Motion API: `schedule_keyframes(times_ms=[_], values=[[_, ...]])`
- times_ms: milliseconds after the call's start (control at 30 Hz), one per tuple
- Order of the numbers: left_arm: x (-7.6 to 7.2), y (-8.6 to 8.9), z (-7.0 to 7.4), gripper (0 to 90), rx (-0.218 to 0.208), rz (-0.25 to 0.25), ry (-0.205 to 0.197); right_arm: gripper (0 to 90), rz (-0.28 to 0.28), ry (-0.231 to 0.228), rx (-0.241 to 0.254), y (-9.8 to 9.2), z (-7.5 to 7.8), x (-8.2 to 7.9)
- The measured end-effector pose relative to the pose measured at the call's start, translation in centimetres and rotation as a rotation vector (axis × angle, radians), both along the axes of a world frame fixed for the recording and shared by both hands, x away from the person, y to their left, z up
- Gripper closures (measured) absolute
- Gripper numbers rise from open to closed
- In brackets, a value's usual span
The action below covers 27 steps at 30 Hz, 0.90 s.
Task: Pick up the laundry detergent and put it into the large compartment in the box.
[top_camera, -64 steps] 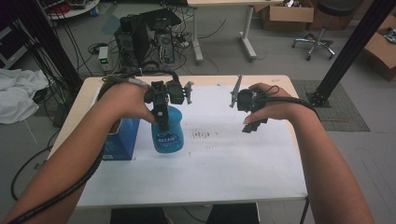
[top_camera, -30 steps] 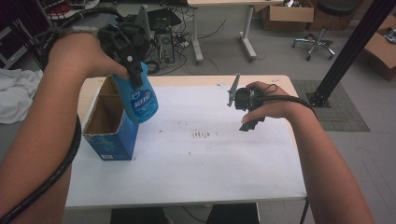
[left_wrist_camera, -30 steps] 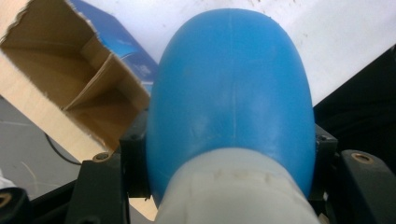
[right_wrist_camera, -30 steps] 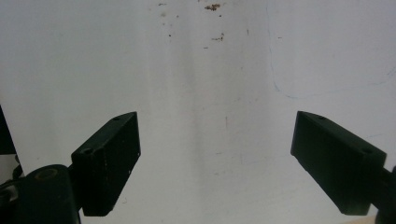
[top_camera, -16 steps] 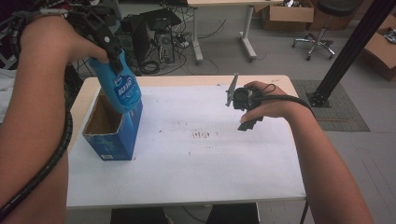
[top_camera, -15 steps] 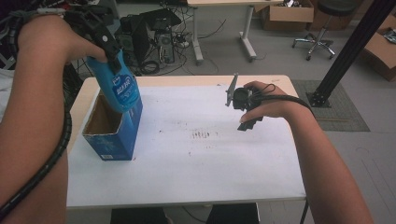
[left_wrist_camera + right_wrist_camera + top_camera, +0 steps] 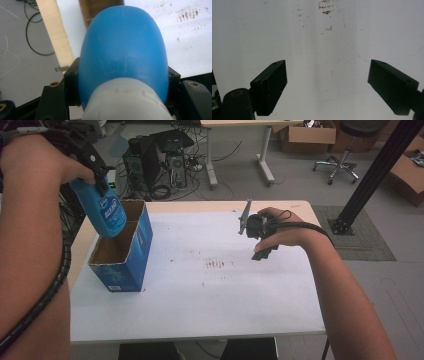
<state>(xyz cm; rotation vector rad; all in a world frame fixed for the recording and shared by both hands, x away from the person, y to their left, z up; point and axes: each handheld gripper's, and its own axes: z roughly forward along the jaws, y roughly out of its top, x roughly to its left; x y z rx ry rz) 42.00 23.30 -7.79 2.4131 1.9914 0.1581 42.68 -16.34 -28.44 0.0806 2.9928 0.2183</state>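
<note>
while the blue bottle [image 7: 106, 213] is being pinched by the left gripper [image 7: 97, 172] above the box [image 7: 120, 249] (open-topped), the right gripper [image 7: 327, 85] is being kept spread.

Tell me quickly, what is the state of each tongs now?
Left tongs: closed on the blue bottle, above the box.
Right tongs: open, holding nothing.
</note>
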Motion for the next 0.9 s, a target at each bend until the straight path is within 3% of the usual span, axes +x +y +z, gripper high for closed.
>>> schedule_keyframes(times_ms=[200,400,900], values=[[0.0,0.5,-0.8,38.3,0.006,0.005,0.017,15.8,-0.003,-0.002,-0.003,0.0,0.0,0.0],[-0.1,1.0,-2.4,38.3,-0.013,0.008,0.007,15.8,0.001,-0.001,-0.003,0.1,-0.1,0.1],[0.1,2.3,-8.1,38.2,-0.023,0.013,0.045,15.8,0.008,0.001,-0.005,0.4,-0.2,-0.1]])
